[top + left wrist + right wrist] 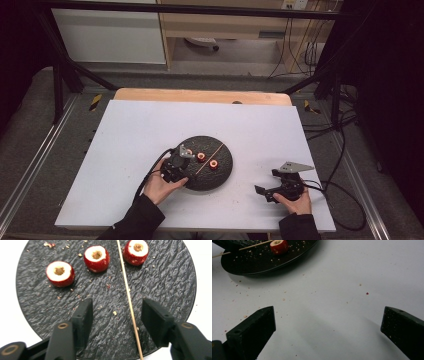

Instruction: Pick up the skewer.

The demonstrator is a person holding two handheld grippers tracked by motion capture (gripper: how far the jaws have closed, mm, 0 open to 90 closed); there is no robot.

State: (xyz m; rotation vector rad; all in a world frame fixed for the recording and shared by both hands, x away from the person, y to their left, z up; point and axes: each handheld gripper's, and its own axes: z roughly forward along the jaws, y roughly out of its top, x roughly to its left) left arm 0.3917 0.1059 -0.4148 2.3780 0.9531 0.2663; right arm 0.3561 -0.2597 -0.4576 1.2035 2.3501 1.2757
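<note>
The work in hand looks like picking up the thin wooden skewer (127, 293) that lies across the round black slate plate (160, 272), probably to thread the fruit onto it. On that plate, to one side of the skewer, sit two hollowed red fruit pieces with pale cored centres (60, 273), and a third sits just on the other side of it near the plate's far rim. The left claw (117, 315) hangs low over the near part of the plate with its jaws half apart, one on each side of the skewer, neither pad touching it; the stick runs closer to one pad than to the other. So I judge the step to be the grasp itself, not yet made. The next move calls for bringing the pads together squarely on the thin stick, low enough to catch it off the rough slate without letting it roll away. The right claw (328, 332) waits wide open and empty over the bare white desk (352, 277), well apart from the plate, at its near right.
</note>
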